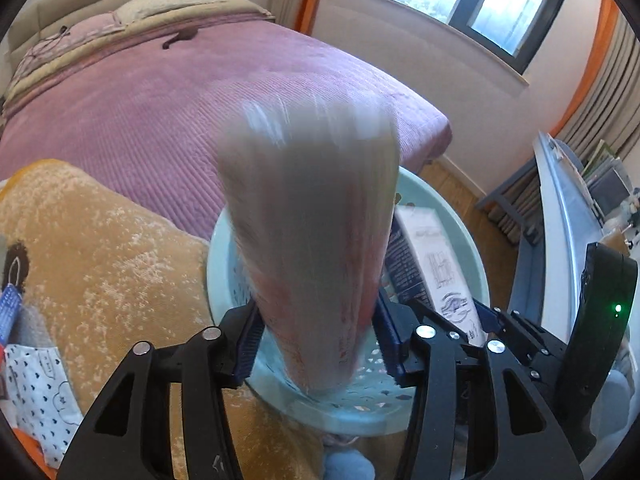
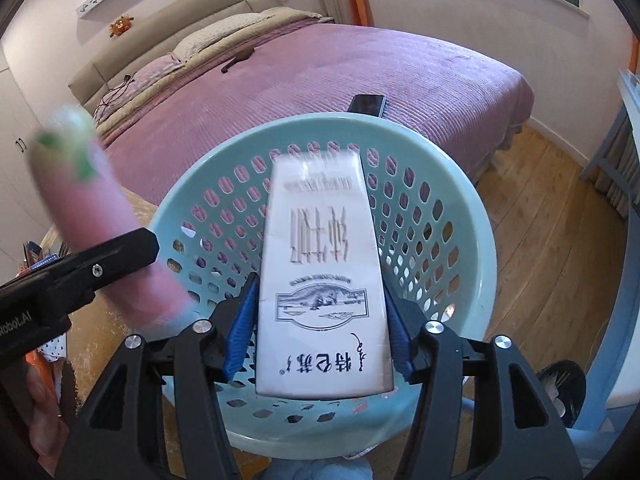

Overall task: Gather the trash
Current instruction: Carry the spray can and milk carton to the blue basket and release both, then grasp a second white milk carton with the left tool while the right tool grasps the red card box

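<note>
My left gripper [image 1: 316,336] is shut on a blurred pinkish bottle [image 1: 312,216] and holds it over the pale green perforated basket [image 1: 472,256]. The same bottle [image 2: 88,208] shows at the left of the right wrist view, with a green mark near its top. My right gripper [image 2: 320,328] is shut on a white milk carton [image 2: 320,264] with blue print and holds it inside the basket's [image 2: 452,184] opening. The carton [image 1: 432,256] also shows beside the bottle in the left wrist view.
A bed with a purple cover [image 2: 360,80] lies behind the basket, with a black phone [image 2: 367,104] near its edge. An orange plush blanket [image 1: 100,260] lies at left. Wooden floor [image 2: 552,232] and a grey table [image 1: 560,216] are at right.
</note>
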Demonstrator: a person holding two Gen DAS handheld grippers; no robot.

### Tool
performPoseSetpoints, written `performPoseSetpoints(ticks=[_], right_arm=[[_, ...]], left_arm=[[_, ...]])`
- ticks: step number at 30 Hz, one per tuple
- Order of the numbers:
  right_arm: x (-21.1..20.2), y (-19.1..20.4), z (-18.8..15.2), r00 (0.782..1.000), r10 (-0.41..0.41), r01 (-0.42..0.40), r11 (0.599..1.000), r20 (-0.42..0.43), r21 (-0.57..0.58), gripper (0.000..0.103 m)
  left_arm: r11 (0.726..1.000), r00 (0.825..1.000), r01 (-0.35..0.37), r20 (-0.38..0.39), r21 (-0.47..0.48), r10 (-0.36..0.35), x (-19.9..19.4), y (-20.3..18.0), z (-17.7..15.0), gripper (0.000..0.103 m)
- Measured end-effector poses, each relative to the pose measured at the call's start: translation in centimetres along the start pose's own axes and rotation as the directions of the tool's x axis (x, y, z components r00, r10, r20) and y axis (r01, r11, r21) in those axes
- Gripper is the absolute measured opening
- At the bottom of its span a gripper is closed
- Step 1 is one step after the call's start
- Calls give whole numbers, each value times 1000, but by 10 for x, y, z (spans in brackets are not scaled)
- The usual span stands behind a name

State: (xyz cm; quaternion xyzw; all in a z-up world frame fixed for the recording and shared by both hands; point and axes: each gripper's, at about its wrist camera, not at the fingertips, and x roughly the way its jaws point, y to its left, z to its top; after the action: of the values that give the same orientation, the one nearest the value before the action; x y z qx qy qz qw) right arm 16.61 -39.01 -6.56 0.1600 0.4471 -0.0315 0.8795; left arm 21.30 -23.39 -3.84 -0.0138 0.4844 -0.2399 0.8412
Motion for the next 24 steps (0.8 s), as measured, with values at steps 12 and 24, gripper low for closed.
performPoseSetpoints(ticks=[12,24], right_arm=[[-48,8,-19,997,38,-36,999,71,-28,68],[-120,110,-38,962,210,-165,956,173,-241,68]], left_arm=[[997,988,72,135,-19,-68,-65,13,-33,71],[993,929,-79,355,-88,106,-201,74,-99,73]])
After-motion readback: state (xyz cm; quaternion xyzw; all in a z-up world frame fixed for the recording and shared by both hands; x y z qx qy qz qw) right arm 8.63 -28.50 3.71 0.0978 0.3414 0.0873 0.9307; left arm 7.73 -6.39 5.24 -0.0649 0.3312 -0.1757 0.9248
